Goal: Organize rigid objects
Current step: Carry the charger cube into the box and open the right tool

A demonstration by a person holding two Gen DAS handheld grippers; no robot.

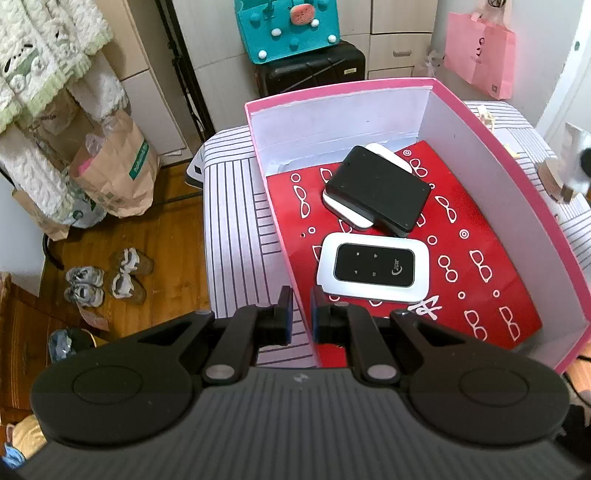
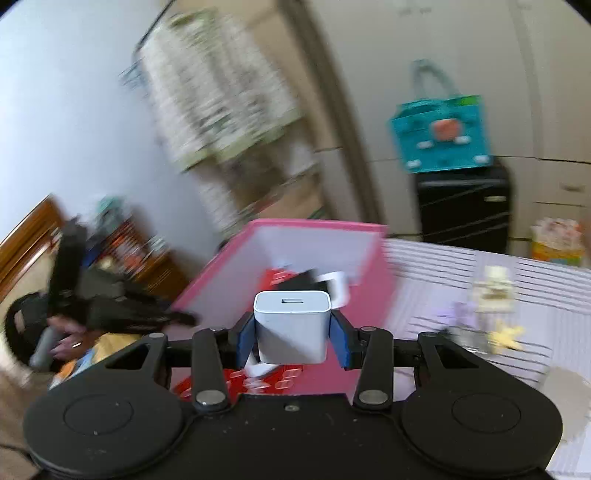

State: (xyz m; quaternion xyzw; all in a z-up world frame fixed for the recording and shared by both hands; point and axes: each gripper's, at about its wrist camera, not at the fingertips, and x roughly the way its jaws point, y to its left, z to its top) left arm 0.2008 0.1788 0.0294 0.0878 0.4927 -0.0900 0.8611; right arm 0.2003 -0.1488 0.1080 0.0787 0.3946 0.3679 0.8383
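Observation:
A pink box [image 1: 480,122] with white inner walls and a red patterned floor stands on the striped table. Inside lie a white pocket router [image 1: 373,273] with a black face and a black flat device [image 1: 380,188] stacked on a white one [image 1: 347,212]. My left gripper [image 1: 301,314] is shut on the box's near left wall, which runs between its pads. In the blurred right wrist view, my right gripper [image 2: 293,334] is shut on a white USB charger [image 2: 291,325], held in the air in front of the pink box [image 2: 369,295].
Small pale figurines [image 2: 495,291] stand on the striped cloth [image 2: 461,269] right of the box. A teal bag [image 1: 288,26] sits on a black suitcase [image 1: 314,70] behind the table. Paper bags [image 1: 114,173] and shoes [image 1: 110,280] are on the wooden floor at the left.

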